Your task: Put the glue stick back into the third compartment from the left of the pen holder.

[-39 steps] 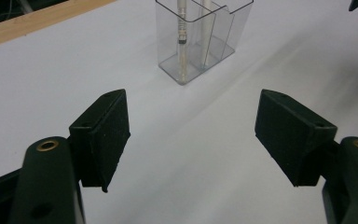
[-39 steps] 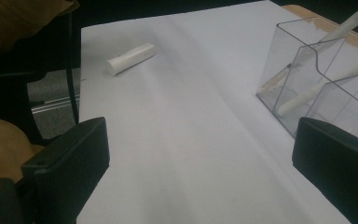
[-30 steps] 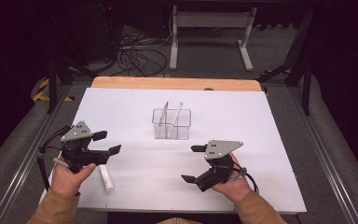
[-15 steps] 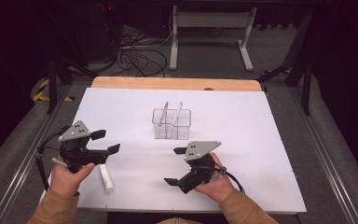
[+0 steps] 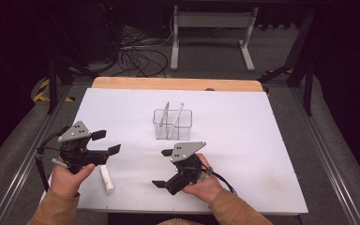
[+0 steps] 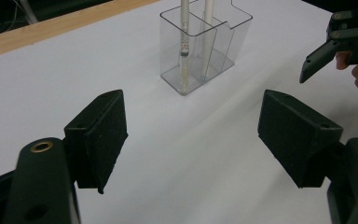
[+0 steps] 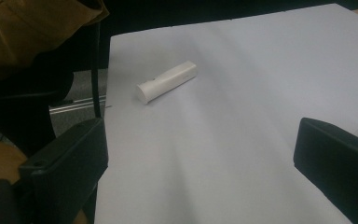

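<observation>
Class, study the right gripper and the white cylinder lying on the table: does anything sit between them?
Nothing visible does. The right gripper, jaws open, faces the white cylinder across bare white table; the left gripper hovers beside that path.

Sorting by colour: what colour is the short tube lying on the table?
White tube, clearest in the right gripper view.

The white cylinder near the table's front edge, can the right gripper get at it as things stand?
Probably yes: the right gripper is open and faces the white cylinder, with bare table between them.
</observation>
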The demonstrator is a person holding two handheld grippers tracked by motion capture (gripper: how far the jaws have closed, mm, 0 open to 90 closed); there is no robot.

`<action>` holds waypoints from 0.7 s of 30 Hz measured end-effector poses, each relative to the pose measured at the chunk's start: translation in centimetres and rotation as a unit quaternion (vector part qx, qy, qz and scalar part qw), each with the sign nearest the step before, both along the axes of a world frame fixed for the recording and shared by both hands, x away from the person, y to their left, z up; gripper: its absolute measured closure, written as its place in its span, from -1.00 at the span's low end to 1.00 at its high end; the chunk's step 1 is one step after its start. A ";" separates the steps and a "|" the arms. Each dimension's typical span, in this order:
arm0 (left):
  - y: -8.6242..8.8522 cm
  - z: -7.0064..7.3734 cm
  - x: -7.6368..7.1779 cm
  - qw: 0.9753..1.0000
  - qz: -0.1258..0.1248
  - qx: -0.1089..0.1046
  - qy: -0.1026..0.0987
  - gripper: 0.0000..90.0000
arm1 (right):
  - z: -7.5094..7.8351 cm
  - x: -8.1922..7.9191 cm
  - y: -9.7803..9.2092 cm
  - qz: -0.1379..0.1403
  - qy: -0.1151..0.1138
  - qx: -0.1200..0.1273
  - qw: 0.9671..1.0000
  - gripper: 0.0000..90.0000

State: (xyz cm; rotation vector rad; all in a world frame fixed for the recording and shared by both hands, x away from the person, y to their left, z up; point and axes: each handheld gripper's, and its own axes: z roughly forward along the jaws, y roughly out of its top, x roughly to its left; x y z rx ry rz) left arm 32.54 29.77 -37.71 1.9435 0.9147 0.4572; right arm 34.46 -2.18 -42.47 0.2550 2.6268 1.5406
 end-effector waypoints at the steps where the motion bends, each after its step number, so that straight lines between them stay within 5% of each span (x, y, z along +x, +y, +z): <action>1: 0.0 0.0 0.0 1.000 0.000 -0.001 0.000 -0.46 | 0.0 0.0 0.0 -0.001 0.000 0.001 1.000 -0.92; 21: 0.1 0.0 -0.3 1.000 0.012 -0.008 -0.006 -0.47 | -1.5 -0.4 3.2 -0.022 0.025 0.019 0.999 -0.77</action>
